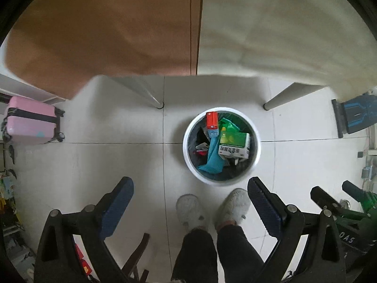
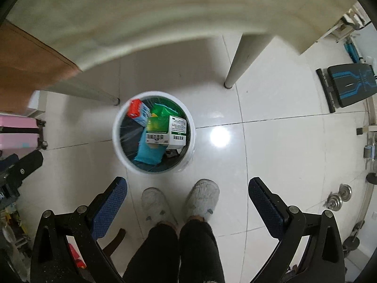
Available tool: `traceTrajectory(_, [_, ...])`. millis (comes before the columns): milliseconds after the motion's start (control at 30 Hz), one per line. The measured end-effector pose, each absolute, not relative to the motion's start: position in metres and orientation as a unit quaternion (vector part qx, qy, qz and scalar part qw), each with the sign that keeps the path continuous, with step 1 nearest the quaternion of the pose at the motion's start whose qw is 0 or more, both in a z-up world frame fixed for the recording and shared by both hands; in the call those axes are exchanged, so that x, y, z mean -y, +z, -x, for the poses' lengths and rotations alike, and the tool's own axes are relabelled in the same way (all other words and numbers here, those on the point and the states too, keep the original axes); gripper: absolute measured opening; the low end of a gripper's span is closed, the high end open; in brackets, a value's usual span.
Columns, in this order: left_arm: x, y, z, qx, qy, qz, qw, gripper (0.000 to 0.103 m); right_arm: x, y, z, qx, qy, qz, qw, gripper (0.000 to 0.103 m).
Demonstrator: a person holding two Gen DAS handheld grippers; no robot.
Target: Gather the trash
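A white round trash bin (image 1: 188,155) stands on the tiled floor below both grippers; it also shows in the right wrist view (image 2: 117,141). Inside lie a red and blue carton (image 1: 211,123), a green and white box (image 1: 234,145), a teal pouch (image 1: 213,160) and a green wrapper (image 1: 227,125). My left gripper (image 1: 190,188) is open and empty, high above the floor. My right gripper (image 2: 187,186) is open and empty too. The right gripper also shows at the right edge of the left wrist view (image 1: 334,193).
A table with a brown and a cream top (image 1: 271,23) overhangs the bin, on two pale legs (image 1: 150,94). The person's feet in grey slippers (image 1: 212,207) stand just before the bin. A pink suitcase (image 1: 30,120) is left, a black and blue bench (image 2: 348,82) right.
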State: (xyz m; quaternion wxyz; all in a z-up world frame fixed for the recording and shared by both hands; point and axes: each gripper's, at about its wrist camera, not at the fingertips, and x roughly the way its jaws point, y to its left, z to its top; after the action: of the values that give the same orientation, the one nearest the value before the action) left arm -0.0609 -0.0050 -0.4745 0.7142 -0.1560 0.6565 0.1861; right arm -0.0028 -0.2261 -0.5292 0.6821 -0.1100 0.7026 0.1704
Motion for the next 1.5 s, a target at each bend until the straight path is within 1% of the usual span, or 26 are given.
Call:
traceTrajectory(200, [0.02, -0.381, 0.09, -0.649, 0.185, 0.16, 0.72, 0.099, 0.241, -0.411, 0.02, -0.696, 0.19, 0.105, 0.684, 0.103])
traceTrajectory(433, [0.038, -0.277, 0.129, -0.634, 0.157, 0.201, 0.731, 0.099, 0.262, -0.275, 0.04, -0.692, 0.23, 0.082, 0.68, 0.103])
traceTrajectory(600, [0.047, -0.219, 0.138, -0.603, 0.135, 0.219, 0.755, 0.099, 0.274, -0.196, 0.047, -0.676, 0.258, 0.063, 0.687, 0.103])
traceTrajectory(900, [0.038, -0.133, 0.149, -0.543, 0.105, 0.256, 0.793, 0.099, 0.282, -0.083, 0.056, -0.644, 0.303, 0.035, 0.701, 0.103])
traceTrajectory(1100, [0.039, -0.1, 0.161, -0.518, 0.096, 0.266, 0.807, 0.099, 0.281, -0.034, 0.062, -0.633, 0.329, 0.026, 0.7, 0.103])
traceTrajectory(1200, [0.042, -0.088, 0.166, -0.509, 0.088, 0.275, 0.811, 0.099, 0.279, -0.02, 0.066, -0.63, 0.341, 0.029, 0.697, 0.103])
traceTrajectory(1300, [0.044, -0.08, 0.169, -0.503, 0.084, 0.278, 0.814, 0.099, 0.277, -0.012, 0.069, -0.63, 0.348, 0.03, 0.694, 0.103])
traceTrajectory(1333, [0.044, -0.077, 0.171, -0.502, 0.085, 0.278, 0.815, 0.103, 0.276, -0.013, 0.07, -0.63, 0.349, 0.03, 0.693, 0.103])
traceTrajectory(1500, [0.047, -0.072, 0.176, -0.498, 0.08, 0.284, 0.815, 0.103, 0.273, -0.014, 0.075, -0.631, 0.351, 0.031, 0.691, 0.103])
